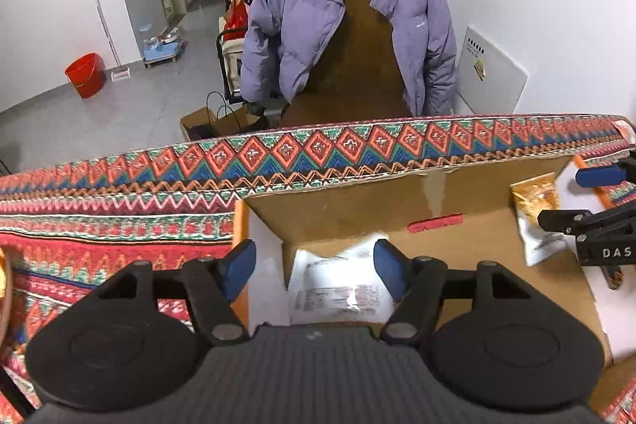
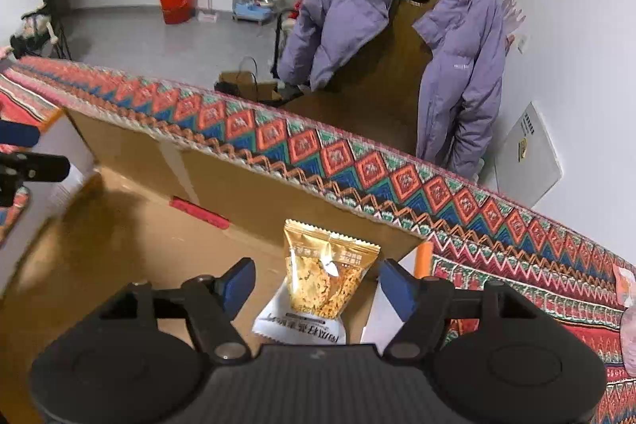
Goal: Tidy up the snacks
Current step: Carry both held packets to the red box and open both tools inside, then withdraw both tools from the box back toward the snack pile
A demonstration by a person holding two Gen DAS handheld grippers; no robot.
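Both claws gape, gripping nothing. A white packet (image 1: pixel 338 289) and gold snack bag (image 2: pixel 324 285) lie in the cardboard box (image 1: pixel 357 201). More snacks likely remain outside.

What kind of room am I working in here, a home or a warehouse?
Most likely a home, probably an apartment's entry or living area. A purple puffer jacket is draped over a wooden chair, a red bucket stands by the wall, and the cardboard box sits on a patterned tablecloth.

One cardboard box (image 1: pixel 457 225) sits under both tools. Two snack packets: one white packet (image 1: pixel 338 289) between the left tool's fingers, one gold packet (image 2: pixel 326 277) between the right tool's fingers. Beyond the tools, one purple jacket (image 1: pixel 302 26) and one red bucket (image 1: pixel 84 74).
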